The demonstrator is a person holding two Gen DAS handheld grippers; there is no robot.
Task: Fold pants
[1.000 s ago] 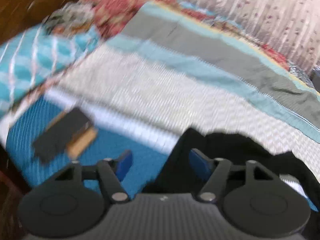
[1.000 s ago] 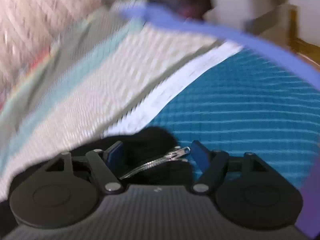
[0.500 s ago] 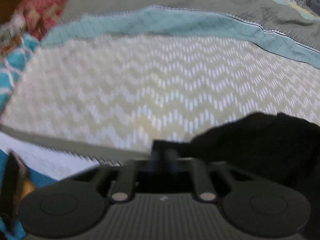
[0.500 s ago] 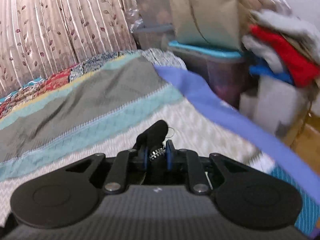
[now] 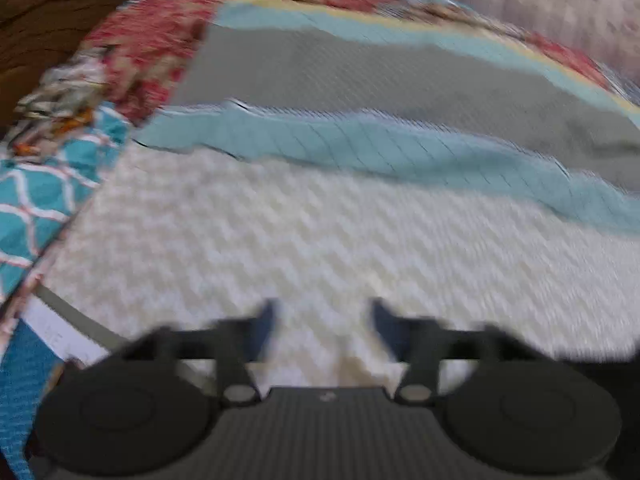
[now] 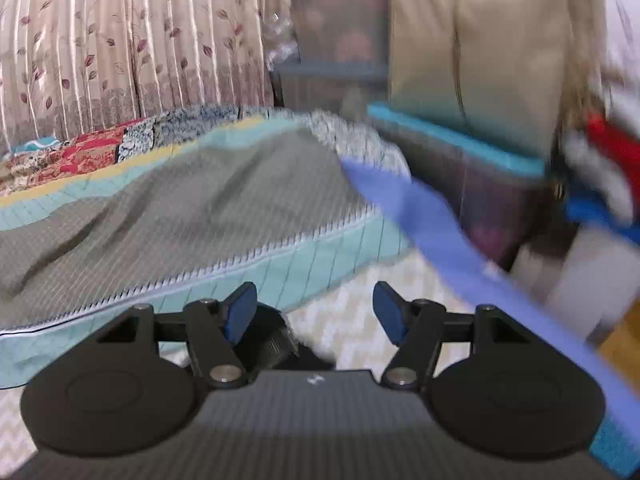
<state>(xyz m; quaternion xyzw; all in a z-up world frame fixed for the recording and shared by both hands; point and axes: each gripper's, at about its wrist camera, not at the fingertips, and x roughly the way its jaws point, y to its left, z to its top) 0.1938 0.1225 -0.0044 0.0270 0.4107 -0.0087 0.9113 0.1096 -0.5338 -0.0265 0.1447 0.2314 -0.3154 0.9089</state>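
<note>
The black pants show only as a ribbed black bunch lying on the bed, just below and behind the left finger of my right gripper. That gripper's jaws are opening, with only bedspread showing between the blue pads. In the blurred left wrist view my left gripper is also opening over the white chevron bedspread, with nothing between its fingers. A dark strip at that view's lower right edge looks like more of the pants.
The bedspread has teal and grey bands, over a patchwork quilt. A blue sheet edge marks the bed's right side. Stacked storage bins, piled clothes and a curtain stand beyond.
Half a second ago both grippers were shut on black cloth. Both now stand open and the cloth lies on the bed. The left view has swung away from the pants.
</note>
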